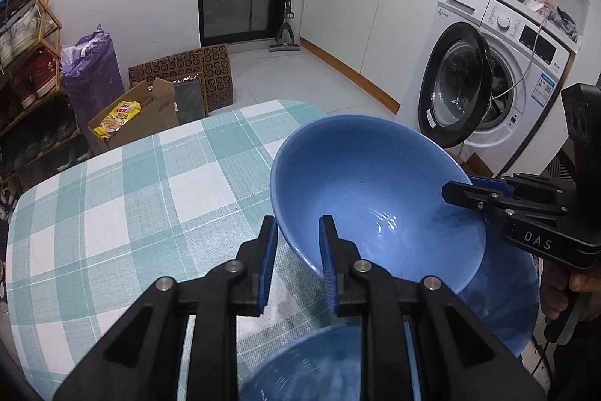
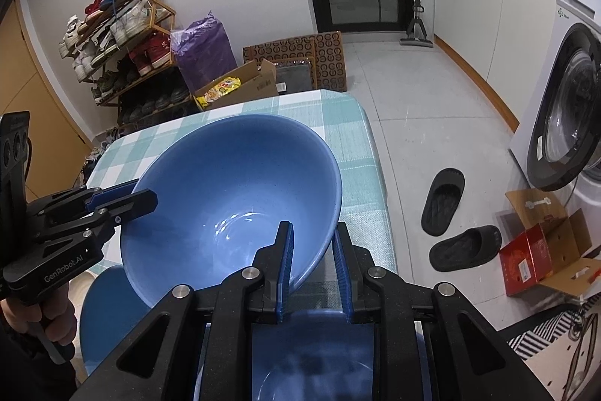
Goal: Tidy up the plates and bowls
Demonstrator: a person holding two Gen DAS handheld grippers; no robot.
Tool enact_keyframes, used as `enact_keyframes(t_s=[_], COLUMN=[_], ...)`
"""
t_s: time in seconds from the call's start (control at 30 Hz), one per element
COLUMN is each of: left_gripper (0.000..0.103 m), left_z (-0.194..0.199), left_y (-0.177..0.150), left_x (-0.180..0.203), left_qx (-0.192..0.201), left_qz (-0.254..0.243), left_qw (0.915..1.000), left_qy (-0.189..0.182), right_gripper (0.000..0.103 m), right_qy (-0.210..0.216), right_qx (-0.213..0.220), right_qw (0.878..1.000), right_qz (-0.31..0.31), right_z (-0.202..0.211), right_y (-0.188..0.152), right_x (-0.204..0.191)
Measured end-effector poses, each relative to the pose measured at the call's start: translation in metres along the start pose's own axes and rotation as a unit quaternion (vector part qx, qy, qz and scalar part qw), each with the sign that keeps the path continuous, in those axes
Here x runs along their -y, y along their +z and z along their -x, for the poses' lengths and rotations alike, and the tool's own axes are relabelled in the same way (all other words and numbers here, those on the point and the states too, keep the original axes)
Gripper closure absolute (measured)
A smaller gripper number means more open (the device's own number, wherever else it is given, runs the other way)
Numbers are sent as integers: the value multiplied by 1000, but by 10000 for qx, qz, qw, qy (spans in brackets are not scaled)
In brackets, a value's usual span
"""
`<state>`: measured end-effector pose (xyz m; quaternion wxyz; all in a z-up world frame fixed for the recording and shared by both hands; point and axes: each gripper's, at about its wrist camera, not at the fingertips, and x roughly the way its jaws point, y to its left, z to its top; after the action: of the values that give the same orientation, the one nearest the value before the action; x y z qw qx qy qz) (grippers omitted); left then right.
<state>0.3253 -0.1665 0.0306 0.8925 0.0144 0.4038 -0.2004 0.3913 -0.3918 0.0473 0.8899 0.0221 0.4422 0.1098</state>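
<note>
Checked in teal and white, the tablecloth (image 1: 112,213) covers a table in a kitchen, with a washing machine (image 1: 499,81) off to the bowl's far right. A big blue bowl (image 1: 375,190) is lifted above the cloth and tilted, held by both tools. The left gripper (image 1: 296,264) pinches the bowl's near rim, one finger inside the rim and one outside. The right gripper (image 2: 313,267) clamps the opposite rim the same way. Under the raised bowl sit a second blue bowl (image 1: 503,303) and a third bowl (image 1: 308,367) nearest the cameras. Two black slippers (image 2: 450,224) lie on the floor right of the table.
</note>
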Motion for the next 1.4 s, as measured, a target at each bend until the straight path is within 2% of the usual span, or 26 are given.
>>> enact_keyframes(t_s=[0.8,1.4], left_gripper=[82,82], left_z=[83,123], left_y=[-26,-59], left_x=[11,8], left_qx=[669,867], left_qz=[25,96], left_qw=[9977,9960], left_qy=[83,215], right_gripper=[81,81], right_qy=[1,68], right_qx=[645,892], right_qw=[9971,9941], right_qz=[391,606], right_z=[96,140], right_y=[-27,-63], right_x=[-42,-76])
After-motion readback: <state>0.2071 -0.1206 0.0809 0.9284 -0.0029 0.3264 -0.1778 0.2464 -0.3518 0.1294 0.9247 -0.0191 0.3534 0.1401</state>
